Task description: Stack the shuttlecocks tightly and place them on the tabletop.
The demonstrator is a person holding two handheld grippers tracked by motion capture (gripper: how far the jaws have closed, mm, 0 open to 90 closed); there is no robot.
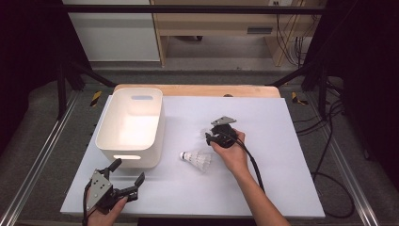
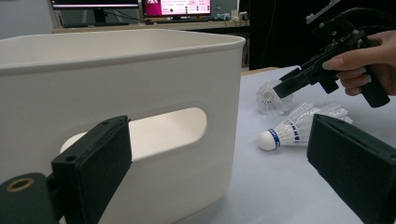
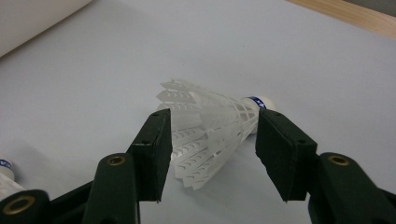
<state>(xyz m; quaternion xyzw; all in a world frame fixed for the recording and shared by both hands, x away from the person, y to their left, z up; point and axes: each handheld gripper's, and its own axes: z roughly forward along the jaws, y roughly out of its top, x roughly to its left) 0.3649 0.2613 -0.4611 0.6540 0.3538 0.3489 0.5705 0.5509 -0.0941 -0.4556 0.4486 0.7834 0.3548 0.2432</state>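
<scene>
High view is showing a person's two forearms coming in from the bottom edge over a white table sheet [image 1: 282, 141]. At about 7 o'clock on the sheet, the left gripper [image 1: 128, 175] is resting in the left hand with its jaws standing wide apart and nothing between them, pointing toward the near wall of a white bin [image 1: 131, 126] that is sitting at roughly 10 o'clock. Left gripper view is looking along those spread jaws at the bin's handle slot, with the bin just ahead of them. Near the centre of the sheet, the right gripper [image 1: 210, 136] is tilting down at one shuttlecock [image 3: 210, 130], which is lying on its side on the sheet just at the jaw tips. Right gripper view is showing this shuttlecock's feather skirt sitting between the two black jaws, cork end pointing away toward 1 o'clock; the left jaw is at the edge of the feathers, while a gap is showing at the right jaw, so the jaws are not yet pressing on it. A second shuttlecock [image 1: 195, 159] is lying on its side at about 6 o'clock from the right gripper, just beside the bin's near right corner, cork end pointing toward 9 o'clock.
</scene>
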